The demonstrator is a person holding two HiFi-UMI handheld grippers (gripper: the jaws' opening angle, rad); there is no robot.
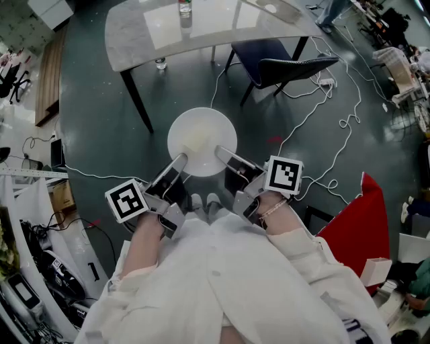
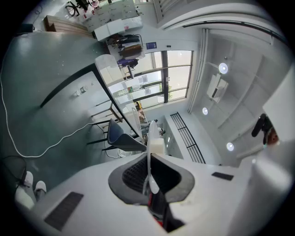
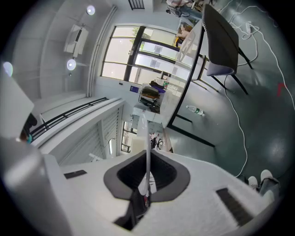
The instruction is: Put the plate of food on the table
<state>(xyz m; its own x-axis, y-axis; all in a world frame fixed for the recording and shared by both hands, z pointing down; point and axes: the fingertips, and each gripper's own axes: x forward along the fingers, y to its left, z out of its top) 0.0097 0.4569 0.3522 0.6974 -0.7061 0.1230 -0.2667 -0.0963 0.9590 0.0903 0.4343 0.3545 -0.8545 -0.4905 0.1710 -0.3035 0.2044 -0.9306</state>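
A round white plate with pale food on it hangs over the dark green floor in the head view, held level between both grippers. My left gripper is shut on the plate's near-left rim, and my right gripper is shut on its near-right rim. In the left gripper view the plate shows edge-on as a thin white blade between the jaws. The right gripper view shows the plate the same way. The marble-topped table stands ahead at the top of the head view.
A water bottle stands on the table and another bottle lies on the floor under it. A dark chair sits at the table's right side. White cables snake over the floor. A red panel stands at the right.
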